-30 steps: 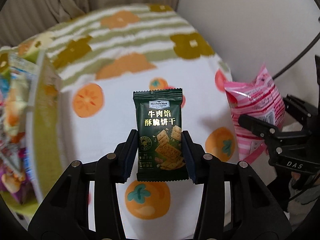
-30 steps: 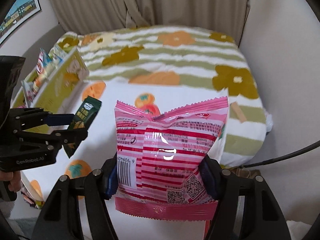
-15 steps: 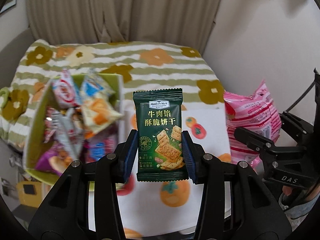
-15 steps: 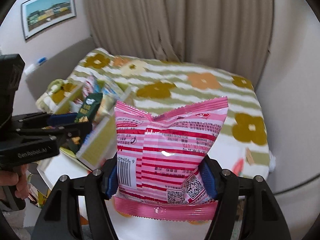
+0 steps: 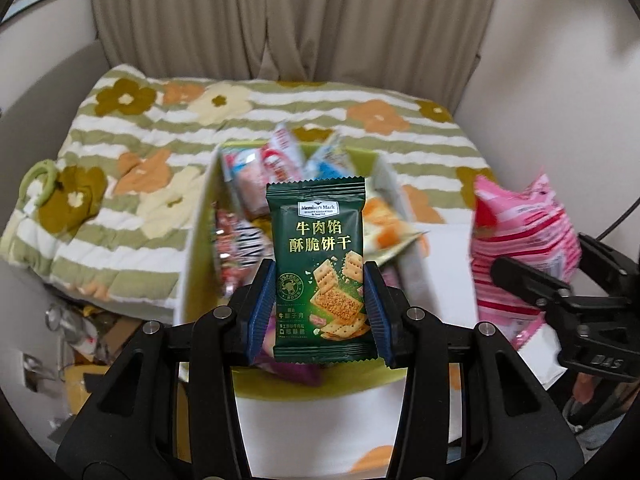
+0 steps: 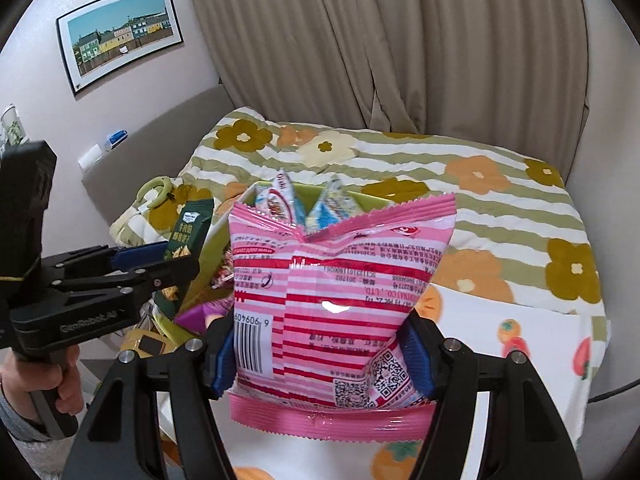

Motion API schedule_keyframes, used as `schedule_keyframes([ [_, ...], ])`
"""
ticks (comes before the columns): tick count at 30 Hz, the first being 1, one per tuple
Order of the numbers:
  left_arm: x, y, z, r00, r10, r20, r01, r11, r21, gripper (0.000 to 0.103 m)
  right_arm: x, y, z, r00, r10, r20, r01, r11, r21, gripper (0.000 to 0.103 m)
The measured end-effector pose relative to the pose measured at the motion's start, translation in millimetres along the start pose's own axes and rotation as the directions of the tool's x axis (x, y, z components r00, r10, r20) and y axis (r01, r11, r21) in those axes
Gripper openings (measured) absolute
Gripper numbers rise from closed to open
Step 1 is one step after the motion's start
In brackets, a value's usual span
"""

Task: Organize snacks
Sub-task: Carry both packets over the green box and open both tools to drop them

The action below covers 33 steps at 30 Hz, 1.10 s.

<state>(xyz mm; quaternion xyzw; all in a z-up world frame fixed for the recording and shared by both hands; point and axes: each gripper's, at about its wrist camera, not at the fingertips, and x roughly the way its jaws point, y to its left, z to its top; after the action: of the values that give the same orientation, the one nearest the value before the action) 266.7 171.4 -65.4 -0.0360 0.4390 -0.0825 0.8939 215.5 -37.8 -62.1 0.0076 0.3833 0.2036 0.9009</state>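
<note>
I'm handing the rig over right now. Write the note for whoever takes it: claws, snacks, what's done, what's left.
Left claw: shut on the green cracker packet, held upright in front of the snack box.
Right claw: shut on the pink striped bag, off to the right of the box.
Done: the box already holds several packets.
Left: drop both held snacks into it.

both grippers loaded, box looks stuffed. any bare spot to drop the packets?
Crowded: the green box is packed with wrappers. Free: the white fruit-print cloth to the right of the box, up to the flowered blanket. The left gripper holds the green cracker packet; the right gripper holds the pink bag.
</note>
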Motion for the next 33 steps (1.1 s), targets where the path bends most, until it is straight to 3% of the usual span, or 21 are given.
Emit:
schedule_keyframes([
  [5, 30.7, 35.9, 1.4, 0.998, -0.006, -0.055, 0.008, 1.0, 0.028, 0.04, 26.0, 23.9, 3.2, 1.0, -0.021, -0.019, 0.021, 0.999, 0.028, 0.064],
  [12, 63.2, 50.6, 1.0, 0.995, -0.026, -0.096, 0.032, 0.997, 0.066, 0.042, 44.1, 39.6, -1.4, 0.993, -0.089, -0.076, 0.094, 0.994, 0.062, 0.064],
  [14, 69.4, 51.4, 1.2, 0.994, -0.017, -0.111, 0.024, 0.997, 0.067, 0.056, 46.7, 41.1, -1.5, 0.99, -0.109, -0.088, 0.116, 0.991, 0.072, 0.064],
  [15, 71.6, 51.0, 1.7, 0.993, -0.017, -0.114, 0.024, 0.997, 0.069, 0.086, 47.4, 42.0, -1.7, 0.989, -0.118, -0.091, 0.125, 0.989, 0.079, 0.064],
  [16, 71.5, 51.7, 1.8, 0.994, -0.02, -0.107, 0.027, 0.997, 0.07, 0.102, 48.3, 41.1, -1.9, 0.988, -0.124, -0.097, 0.133, 0.987, 0.088, 0.064],
  [20, 66.0, 52.7, 0.2, 0.996, -0.038, -0.083, 0.044, 0.996, 0.075, 0.102, 52.1, 42.1, -1.3, 0.984, -0.139, -0.107, 0.15, 0.984, 0.099, 0.063],
  [33, 28.8, 73.6, -17.2, 0.998, -0.003, -0.063, 0.005, 0.999, 0.038, 0.102, 62.4, 46.1, -5.8, 0.988, -0.117, -0.097, 0.13, 0.982, 0.134, 0.064],
])
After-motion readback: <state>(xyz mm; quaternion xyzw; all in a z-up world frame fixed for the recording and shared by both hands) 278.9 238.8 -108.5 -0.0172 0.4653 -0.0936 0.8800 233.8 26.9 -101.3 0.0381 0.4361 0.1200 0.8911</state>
